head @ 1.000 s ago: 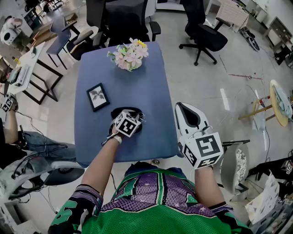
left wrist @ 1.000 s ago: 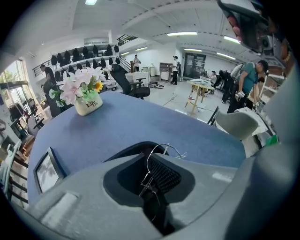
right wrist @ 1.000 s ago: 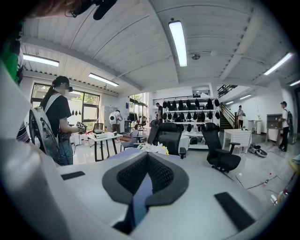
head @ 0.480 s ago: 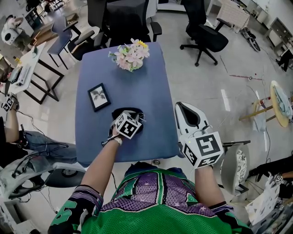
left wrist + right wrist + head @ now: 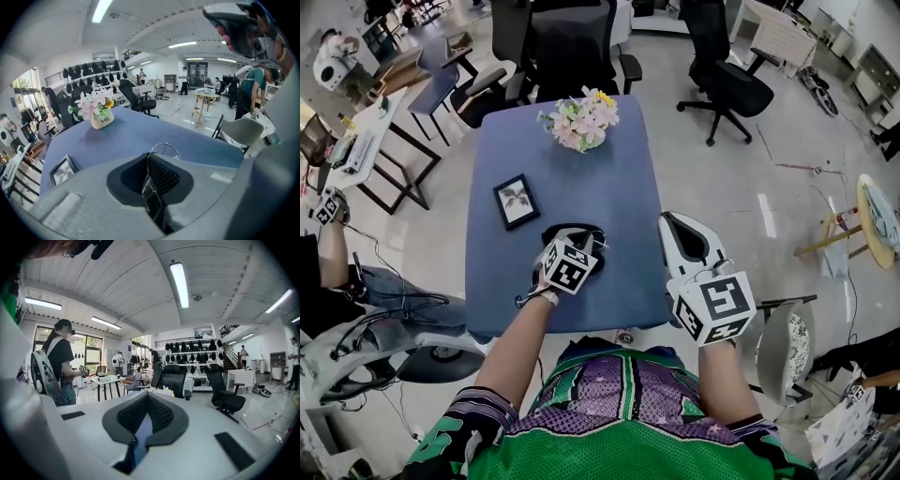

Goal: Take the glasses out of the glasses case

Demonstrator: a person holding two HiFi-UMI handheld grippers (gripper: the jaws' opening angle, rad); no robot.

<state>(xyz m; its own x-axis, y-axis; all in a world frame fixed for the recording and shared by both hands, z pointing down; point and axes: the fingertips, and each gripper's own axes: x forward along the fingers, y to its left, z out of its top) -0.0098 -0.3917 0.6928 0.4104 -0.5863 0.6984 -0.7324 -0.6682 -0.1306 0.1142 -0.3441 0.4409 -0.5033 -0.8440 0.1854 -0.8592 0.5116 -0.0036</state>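
The black glasses case [image 5: 569, 232] lies open on the blue table [image 5: 619, 178], near its front edge. My left gripper [image 5: 581, 242] hangs just over the case, pointing down at a slant. In the left gripper view its jaws [image 5: 152, 161] are shut on the thin wire-framed glasses [image 5: 163, 146], one wire loop poking out past the fingertips. The case itself is hidden under the gripper in that view. My right gripper [image 5: 670, 223] is held off the table's right edge, roughly level, its jaws [image 5: 147, 397] shut with nothing between them.
A small framed picture [image 5: 517, 201] lies left of the case and a vase of flowers [image 5: 584, 120] stands at the table's far end. Office chairs [image 5: 572, 42] are behind the table, a white chair [image 5: 783, 347] is at the near right, and a seated person [image 5: 333, 248] is at the left.
My left gripper has risen a little above the case with the glasses in it. The right gripper has stayed where it was.
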